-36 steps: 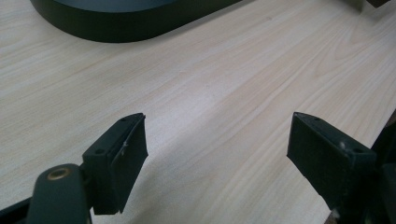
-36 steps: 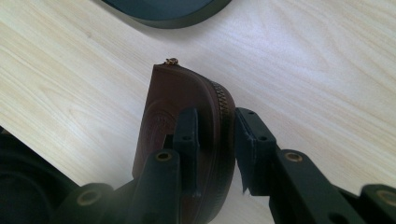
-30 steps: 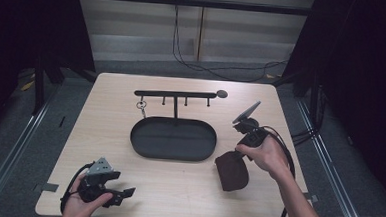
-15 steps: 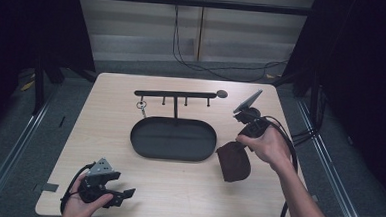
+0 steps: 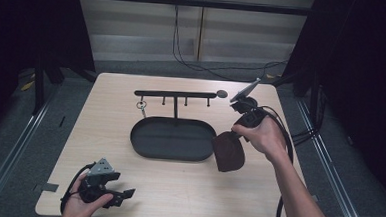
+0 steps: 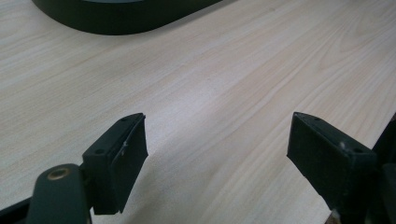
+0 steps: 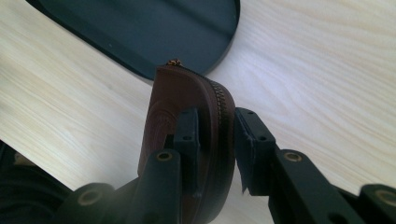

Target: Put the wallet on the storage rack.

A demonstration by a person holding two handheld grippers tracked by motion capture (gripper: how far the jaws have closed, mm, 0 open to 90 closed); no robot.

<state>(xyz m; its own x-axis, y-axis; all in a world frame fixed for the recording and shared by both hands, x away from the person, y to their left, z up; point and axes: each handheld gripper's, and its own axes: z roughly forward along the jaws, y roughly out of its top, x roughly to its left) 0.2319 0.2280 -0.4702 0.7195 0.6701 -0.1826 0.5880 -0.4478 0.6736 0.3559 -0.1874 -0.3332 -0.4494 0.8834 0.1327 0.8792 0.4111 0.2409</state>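
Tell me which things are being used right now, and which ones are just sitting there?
Being used:
- brown zip pouch
- right gripper, fingers shut on the pouch
- black oval tray, right next to the pouch

Just sitting there:
- black hook rack
- key ring hanging on it
- left gripper, open, holding nothing

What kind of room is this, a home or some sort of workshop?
Most likely a lab or recording booth, not a home. A bare wooden table stands between dark curtains, loose cables run along the floor behind it, and a person holds a cabled gripper in each hand.
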